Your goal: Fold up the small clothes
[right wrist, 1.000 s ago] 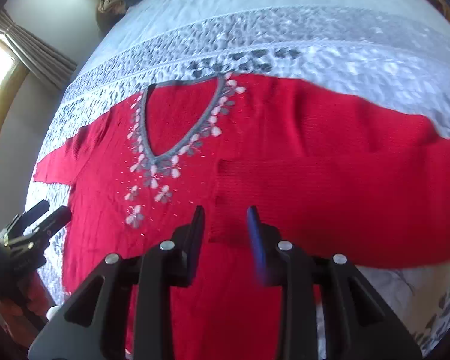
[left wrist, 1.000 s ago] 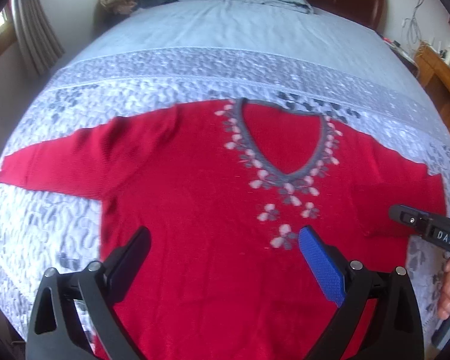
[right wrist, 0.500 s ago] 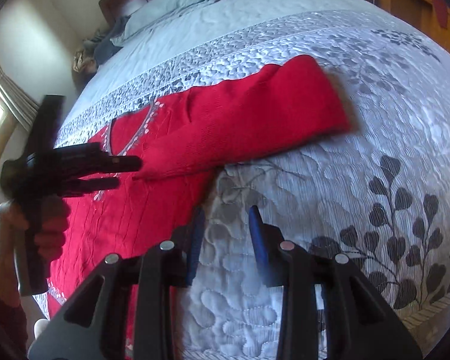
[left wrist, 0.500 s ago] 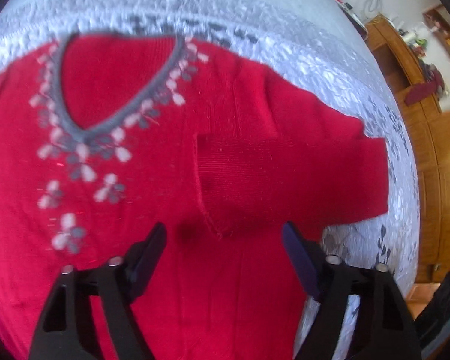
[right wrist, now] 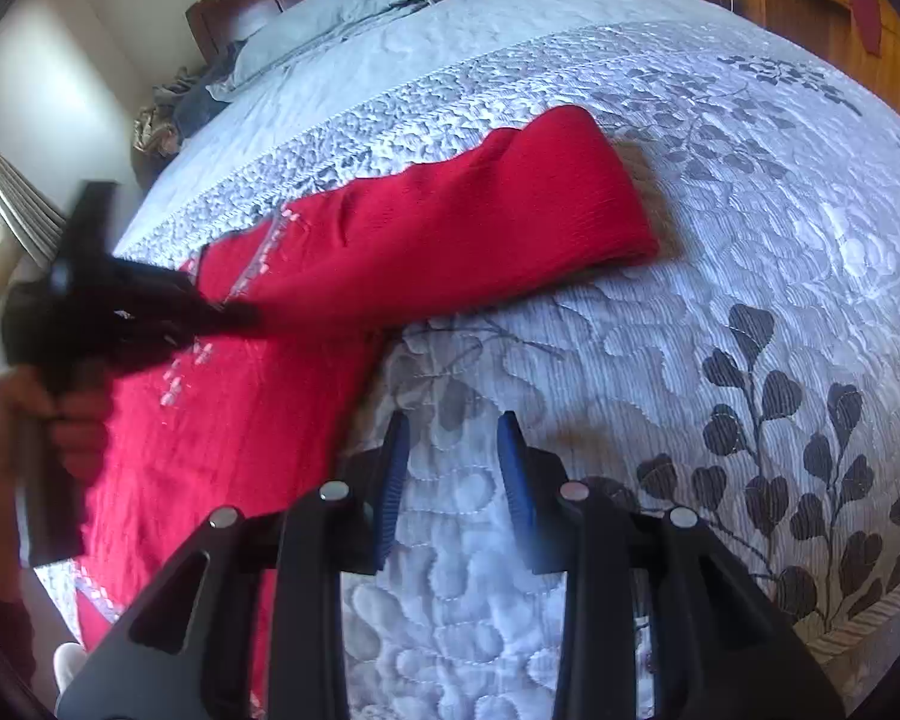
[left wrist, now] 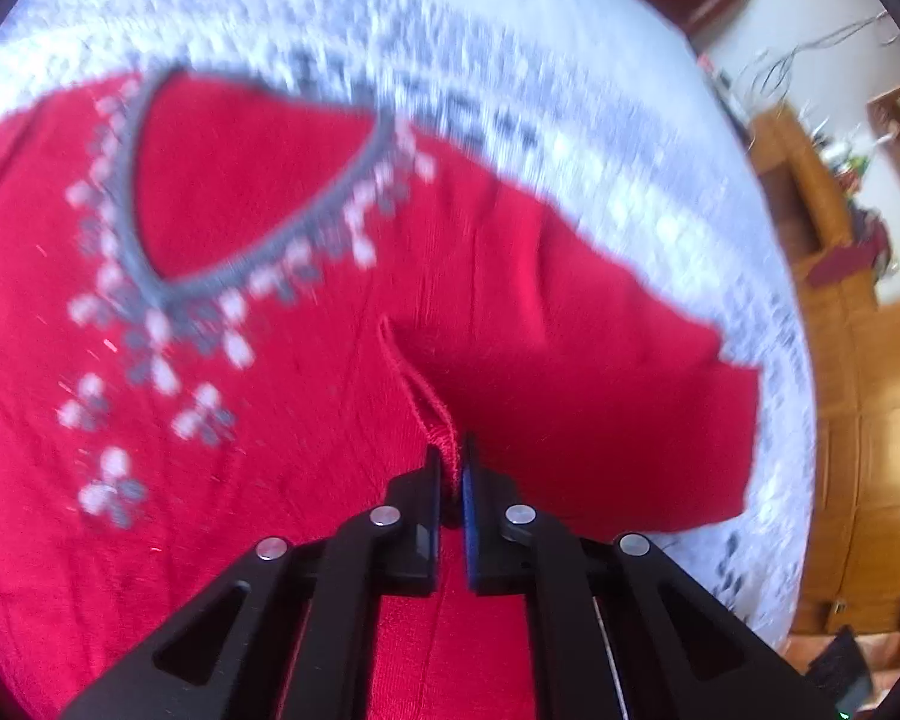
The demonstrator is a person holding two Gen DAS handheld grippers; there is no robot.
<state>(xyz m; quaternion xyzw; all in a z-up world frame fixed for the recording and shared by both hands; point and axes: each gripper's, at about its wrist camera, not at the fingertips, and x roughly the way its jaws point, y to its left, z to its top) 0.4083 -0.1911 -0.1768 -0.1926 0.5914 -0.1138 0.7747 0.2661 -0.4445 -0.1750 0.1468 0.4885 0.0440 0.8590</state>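
Sleeve-folding step on red sweater (left wrist: pixel 270 480) spread over bed quilt (right wrist: pixel 720 300): left gripper (left wrist: pixel 450 468) pinching folded-in cuff (left wrist: pixel 441 438) near chest, right gripper (right wrist: pixel 453 444) hovering parted and empty above quilt, next probably smoothing sleeve (right wrist: pixel 480 222) flat.

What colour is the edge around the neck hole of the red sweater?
Grey, on the V-shaped neckline trim of the red knitted sweater; the left wrist view shows it best.
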